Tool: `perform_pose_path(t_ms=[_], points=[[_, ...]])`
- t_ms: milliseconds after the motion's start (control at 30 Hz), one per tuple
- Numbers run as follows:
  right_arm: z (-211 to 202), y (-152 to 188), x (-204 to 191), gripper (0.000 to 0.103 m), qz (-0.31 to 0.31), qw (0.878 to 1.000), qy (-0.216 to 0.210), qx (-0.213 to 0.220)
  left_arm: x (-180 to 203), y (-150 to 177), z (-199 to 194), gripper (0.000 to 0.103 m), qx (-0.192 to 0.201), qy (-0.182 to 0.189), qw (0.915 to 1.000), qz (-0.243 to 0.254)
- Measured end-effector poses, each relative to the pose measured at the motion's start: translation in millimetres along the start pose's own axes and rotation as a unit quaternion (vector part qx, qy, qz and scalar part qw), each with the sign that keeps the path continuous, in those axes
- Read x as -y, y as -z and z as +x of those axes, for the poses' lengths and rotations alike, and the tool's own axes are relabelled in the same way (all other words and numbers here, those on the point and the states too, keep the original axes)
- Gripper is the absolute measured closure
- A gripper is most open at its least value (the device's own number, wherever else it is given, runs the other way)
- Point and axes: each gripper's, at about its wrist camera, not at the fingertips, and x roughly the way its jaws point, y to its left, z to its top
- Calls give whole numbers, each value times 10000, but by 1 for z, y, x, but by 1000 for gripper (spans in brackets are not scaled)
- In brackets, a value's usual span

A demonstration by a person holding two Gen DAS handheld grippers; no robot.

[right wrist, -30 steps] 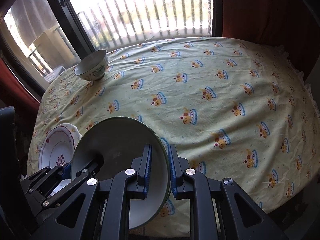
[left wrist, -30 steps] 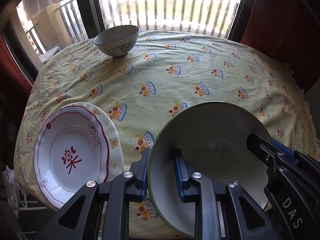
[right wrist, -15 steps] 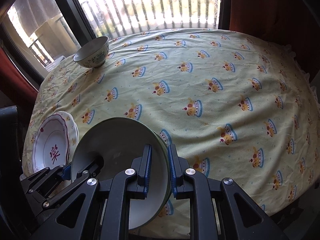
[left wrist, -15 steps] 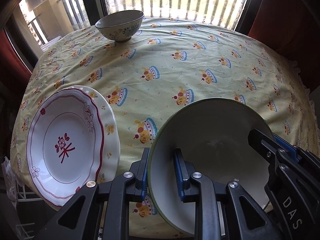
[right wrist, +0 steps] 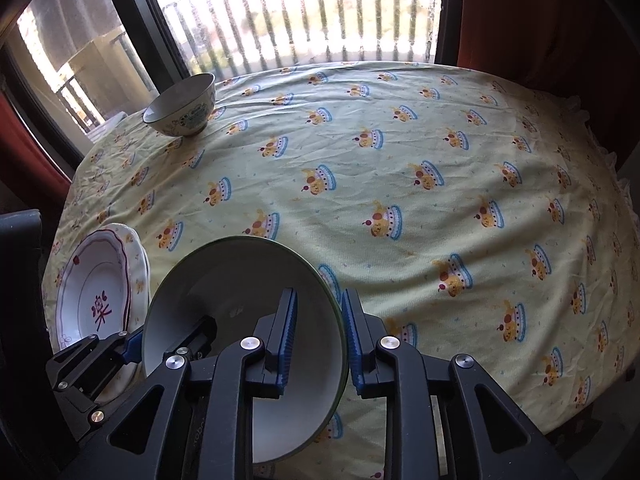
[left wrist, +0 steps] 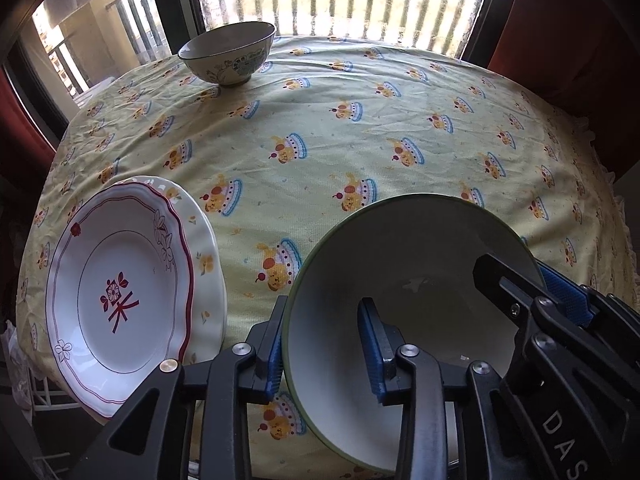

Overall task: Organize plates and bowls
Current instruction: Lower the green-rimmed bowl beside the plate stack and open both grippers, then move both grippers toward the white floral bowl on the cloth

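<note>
I've got the big green-rimmed pale ceramic bowl [left wrist: 412, 280] near the front edge of the tabletop [left wrist: 360, 140], which is covered with a yellow cloth printed with little cakes, and both grippers straddle its rim on opposite sides. The left gripper [left wrist: 324, 356] has just been opening; its jaws stand apart with the rim between them, the outer pad close to or touching the wall, the inner pad clear of it. The right gripper [right wrist: 318, 340] has just been opening too, jaws apart around the opposite rim, gaps visible both sides. So the bowl looks released, I judge resting on the cloth. Risks: the bowl sits near the front edge and looks tilted, so pulling a jaw out while it drags on the rim could tip or slide it off; the wrinkled cloth could also shift. Just beside it on the left is the white scalloped plate with red trim [left wrist: 120, 300], stacked on a second cream plate, overhanging the edge, so a bump there is bad. The small floral ceramic bowl [left wrist: 228, 56] sits well apart at the far side by the window. Hidden: the big bowl's base and its contact with the cloth, and the front edge under the grippers.
</note>
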Motion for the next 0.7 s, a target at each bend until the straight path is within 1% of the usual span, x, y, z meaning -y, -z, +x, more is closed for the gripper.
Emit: perform_pose_path(t_ms=[33,67,100,133,167,233,367,567,700], points=[[0,-1,-1,67,-3,10000,-50,-24,0,-1,-2,63,31,-1,10000,10],[0,-1,-1,55,1,10000,-77,-38,0,-1,-5,59,57,-3,10000,27],[-2,-2,-2,48,9,10000,-83,-14,1,-2,-7,55,78,-11,10000,44],[-4,-2,-3,37,5,10000,-85,34,1,-3,-10,46,114,-24,9999,57],[-7,-3,-4,35,-15,9999,-96,82,0,-4,-13,40,171,-40,9998,63],[-10,-7,-8,33,-74,9998,-142,107,-2,-8,-19,35,243,-60,9997,49],[-17,-19,-14,27,-107,9995,-259,165,-10,-19,-33,26,403,-108,9991,12],[-24,-45,-36,24,-269,9985,-387,294,-31,-46,-49,23,631,-260,9977,-1],[-25,-69,-55,23,-290,9980,-442,357,-49,-70,-54,23,723,-238,9971,-45]])
